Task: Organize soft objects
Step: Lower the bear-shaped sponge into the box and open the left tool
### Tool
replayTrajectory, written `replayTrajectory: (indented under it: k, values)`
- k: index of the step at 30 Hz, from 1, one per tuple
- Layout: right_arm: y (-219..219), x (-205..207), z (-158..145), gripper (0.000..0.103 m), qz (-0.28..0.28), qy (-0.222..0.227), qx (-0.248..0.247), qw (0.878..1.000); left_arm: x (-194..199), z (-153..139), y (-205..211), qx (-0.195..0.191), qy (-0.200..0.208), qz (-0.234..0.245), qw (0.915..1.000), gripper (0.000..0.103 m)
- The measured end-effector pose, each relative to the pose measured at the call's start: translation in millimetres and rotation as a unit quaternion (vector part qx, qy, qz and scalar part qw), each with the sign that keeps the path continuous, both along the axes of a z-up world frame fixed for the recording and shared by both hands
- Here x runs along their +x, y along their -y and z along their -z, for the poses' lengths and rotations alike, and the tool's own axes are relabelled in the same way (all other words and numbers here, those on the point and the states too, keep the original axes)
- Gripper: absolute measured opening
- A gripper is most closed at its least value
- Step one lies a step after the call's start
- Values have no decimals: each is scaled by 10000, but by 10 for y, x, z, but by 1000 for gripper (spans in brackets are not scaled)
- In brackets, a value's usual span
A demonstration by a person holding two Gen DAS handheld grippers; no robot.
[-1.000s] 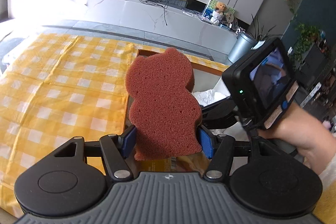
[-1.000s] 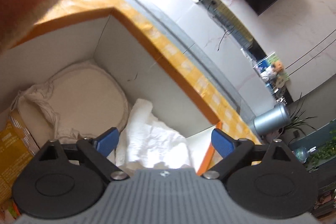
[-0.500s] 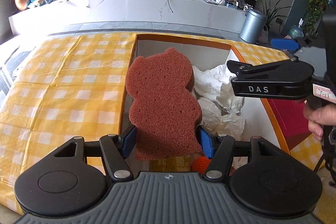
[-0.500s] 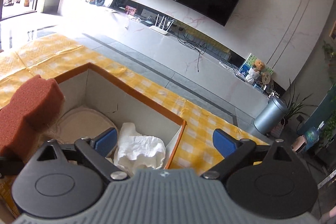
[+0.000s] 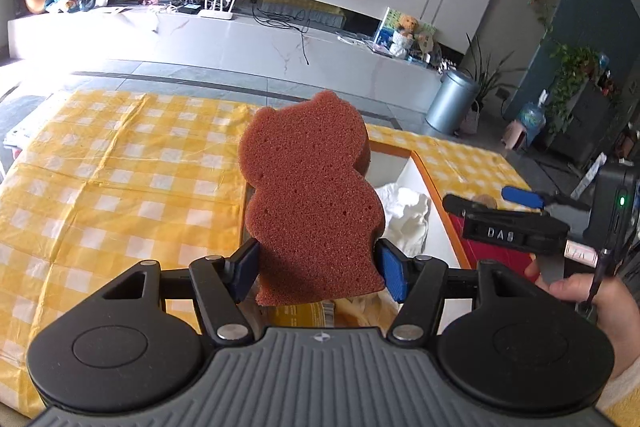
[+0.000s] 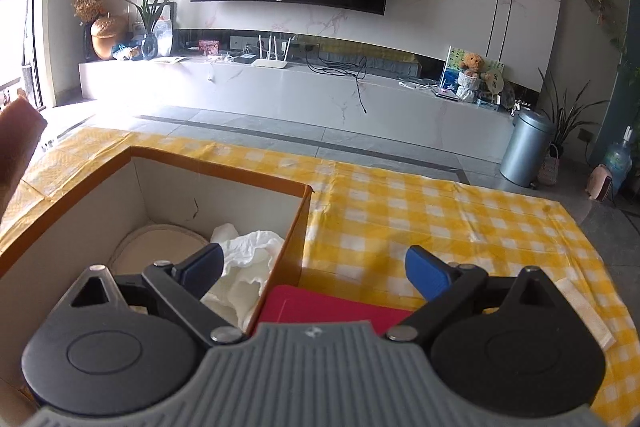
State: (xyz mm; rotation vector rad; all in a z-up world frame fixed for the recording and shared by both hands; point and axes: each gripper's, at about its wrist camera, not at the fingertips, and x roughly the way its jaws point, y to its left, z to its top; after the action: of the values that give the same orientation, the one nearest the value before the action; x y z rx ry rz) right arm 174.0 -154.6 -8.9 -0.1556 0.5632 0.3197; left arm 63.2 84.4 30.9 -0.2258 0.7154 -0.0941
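My left gripper (image 5: 318, 269) is shut on a reddish-brown, bear-shaped sponge (image 5: 310, 195), held upright above the near left corner of an orange-rimmed cardboard box (image 6: 224, 179). The sponge's blurred edge (image 6: 16, 143) shows at the far left of the right wrist view. Inside the box lie crumpled white cloth (image 6: 248, 255) and a round cream pad (image 6: 160, 243). My right gripper (image 6: 314, 267) is open with nothing between its blue pads, hovering over the box's right wall. In the left wrist view that right gripper (image 5: 486, 199) sits to the right, held by a hand (image 5: 592, 303).
A yellow checked tablecloth (image 5: 100, 187) covers the table. A red flat object (image 6: 320, 307) lies beside the box's right wall. Beyond the table are a white TV console (image 6: 280, 87), a metal bin (image 6: 524, 151) and potted plants.
The right gripper rolled upright and drew back rightward out of the box, now over its right wall. The left gripper still grips the sponge; its view swung left then back.
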Motion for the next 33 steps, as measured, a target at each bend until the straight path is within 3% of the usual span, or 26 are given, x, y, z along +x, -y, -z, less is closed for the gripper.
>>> replayTrajectory:
  k: [2,5,11,17,20,24,28,29,33]
  values:
    - [22,-25,-1,96,-72,-34,133,9999,32,48,141,317,-118,206,9992,71]
    - [51,-47,8,96,-85,-74,176,9998,146,170,297,382,-288,257,9985,71]
    - [110,-32,-31,96,9,-126,387,9992,736,377,488,844,-582,-304,9943,72]
    - [134,-48,-32,96,-10,-68,285,9996,1324,488,445,801,-1269,-91,9886,72]
    - [176,-19,-9,96,3,-148,314,9994,1463,543,516,1299,-1499,-45,9801,71]
    - [244,20,3,96,159,-219,535,9982,1481,608,590,1588,-1515,-24,9756,71]
    - [231,18,16,96,42,-243,618,9978,1459,627,675,1703,-1375,-25,9757,85]
    - [214,15,19,96,-18,-253,576,9980,1442,620,696,1824,-1336,-44,9741,91]
    - [169,-2,23,96,-101,-272,524,9982,1297,555,801,2372,-1032,-23,9660,91]
